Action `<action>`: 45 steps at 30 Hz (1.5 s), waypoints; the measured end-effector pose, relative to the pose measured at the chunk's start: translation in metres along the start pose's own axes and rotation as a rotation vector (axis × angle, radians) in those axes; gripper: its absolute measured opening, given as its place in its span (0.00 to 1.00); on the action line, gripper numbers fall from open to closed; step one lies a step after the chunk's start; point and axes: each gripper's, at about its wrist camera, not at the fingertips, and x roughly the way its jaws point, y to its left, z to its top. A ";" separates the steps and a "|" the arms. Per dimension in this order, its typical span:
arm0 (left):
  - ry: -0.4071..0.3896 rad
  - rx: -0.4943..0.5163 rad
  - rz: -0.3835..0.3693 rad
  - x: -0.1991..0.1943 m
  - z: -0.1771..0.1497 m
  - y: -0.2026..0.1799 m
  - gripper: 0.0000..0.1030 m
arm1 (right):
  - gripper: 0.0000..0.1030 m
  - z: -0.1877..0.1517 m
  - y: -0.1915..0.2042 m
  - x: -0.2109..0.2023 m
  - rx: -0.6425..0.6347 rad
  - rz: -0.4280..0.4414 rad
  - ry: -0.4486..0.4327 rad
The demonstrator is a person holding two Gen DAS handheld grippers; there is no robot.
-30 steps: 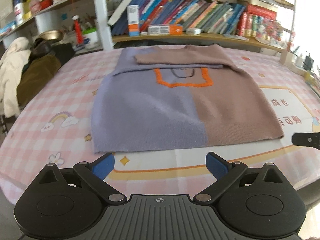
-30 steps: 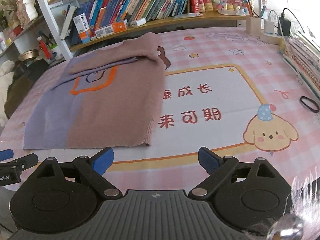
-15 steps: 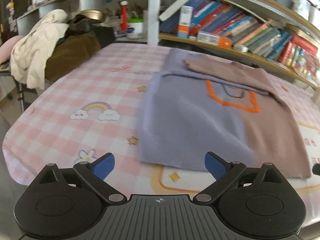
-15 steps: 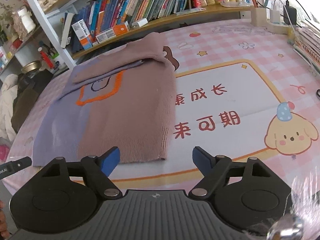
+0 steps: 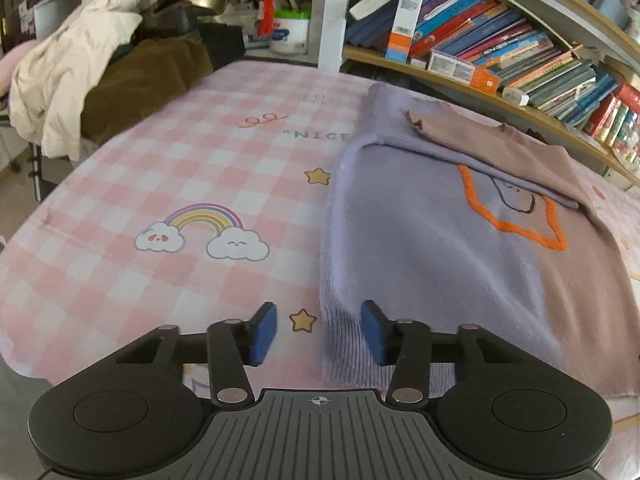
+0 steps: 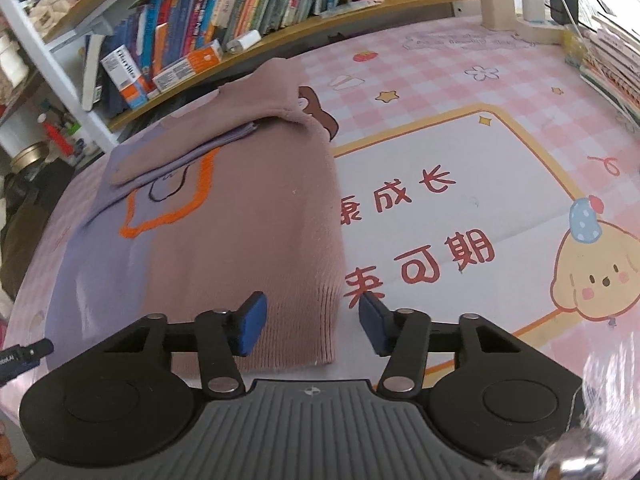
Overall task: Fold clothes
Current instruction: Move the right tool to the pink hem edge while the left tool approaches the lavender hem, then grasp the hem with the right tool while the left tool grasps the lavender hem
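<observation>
A lilac-and-brown sweater (image 5: 460, 248) lies flat on the pink checked table (image 5: 160, 184), sleeves folded across its chest. Behind the sweater runs a shelf of books (image 6: 224, 20); left of it sits a heap of coats (image 5: 80, 76). Nothing blocks its near hem. The left gripper (image 5: 318, 330) and right gripper (image 6: 309, 326) each straddle a hem corner, jaws closing, pads not yet pressing. "NICE" (image 5: 318, 135) is printed on the table beside the sweater.

A home room: crammed bookshelves (image 5: 500, 52), pink cartoon-print tablecloth (image 5: 180, 200), coats (image 5: 72, 64) heaped at the side.
</observation>
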 end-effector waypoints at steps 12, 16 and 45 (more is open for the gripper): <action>-0.034 0.105 -0.137 0.001 0.013 -0.020 0.06 | 0.11 0.006 0.025 0.004 -0.089 0.067 -0.055; -0.017 0.155 -0.157 0.006 0.015 -0.031 0.07 | 0.15 0.009 0.036 0.008 -0.109 0.140 -0.050; 0.062 0.004 -0.181 0.020 0.018 -0.002 0.28 | 0.32 0.007 0.002 0.021 0.141 0.172 0.055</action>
